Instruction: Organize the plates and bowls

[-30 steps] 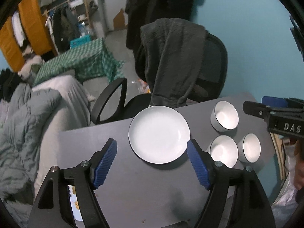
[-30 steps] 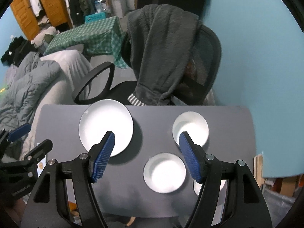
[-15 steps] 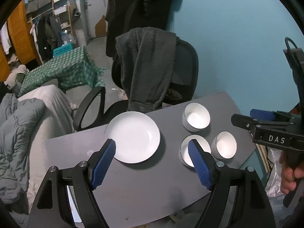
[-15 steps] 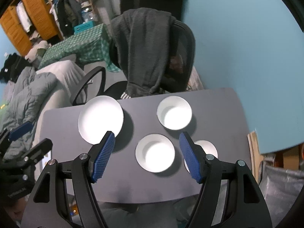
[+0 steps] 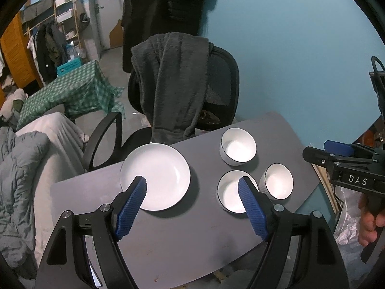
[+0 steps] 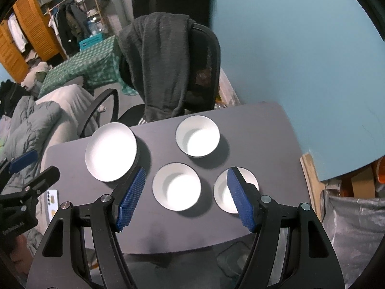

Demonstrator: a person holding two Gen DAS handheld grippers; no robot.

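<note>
Nearest, left gripper (image 5: 192, 207) and right gripper (image 6: 185, 197) above the desk (image 5: 182, 236) — fingers spread, pinching nothing. Beyond on the desk, plate (image 5: 161, 173) at left; three bowls at right: near bowl (image 6: 176, 186), right bowl (image 6: 222, 192), far bowl (image 6: 197, 139) — all apart. Farther off, chair (image 5: 216, 91) draped with a grey blanket (image 5: 173, 82).

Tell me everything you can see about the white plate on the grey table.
The white plate is round and shallow, with a thin dark line along its rim and a glossy, ceramic-looking surface. It is empty and lies flat, right side up, on the grey table, near the edge beside the office chair. It stands apart from the three bowls. Nothing touches it except the table; neither tool is on it.
</note>
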